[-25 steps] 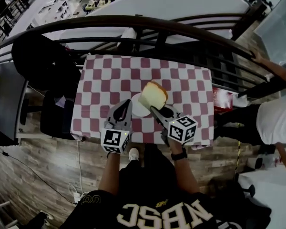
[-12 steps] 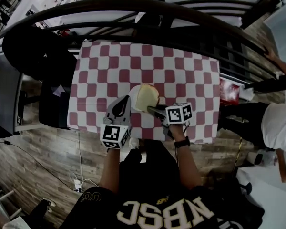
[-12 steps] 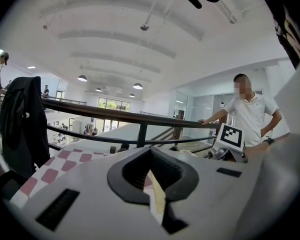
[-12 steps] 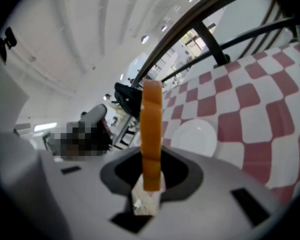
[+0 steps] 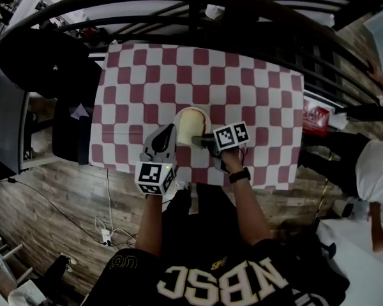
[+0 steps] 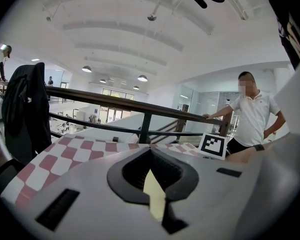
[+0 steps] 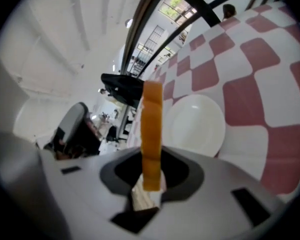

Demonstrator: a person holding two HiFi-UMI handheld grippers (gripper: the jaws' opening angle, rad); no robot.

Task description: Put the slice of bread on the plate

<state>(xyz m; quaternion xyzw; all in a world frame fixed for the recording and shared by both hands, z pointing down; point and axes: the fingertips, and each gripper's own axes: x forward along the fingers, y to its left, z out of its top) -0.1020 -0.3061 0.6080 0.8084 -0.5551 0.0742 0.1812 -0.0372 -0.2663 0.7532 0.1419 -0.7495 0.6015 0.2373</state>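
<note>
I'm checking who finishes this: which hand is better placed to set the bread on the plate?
Right. Its tool already grips the bread on edge, right by the plate. The left tool is shut and empty beside it.

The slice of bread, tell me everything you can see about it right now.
The slice of bread has a pale, soft-looking face and a golden-brown crust. The right gripper grips it by one edge between its jaws, so it stands on edge; the right gripper view shows it edge-on as a narrow orange-brown strip. In the head view it overlaps the white plate on the checked tablecloth. Whether it touches the plate I cannot tell.
</note>
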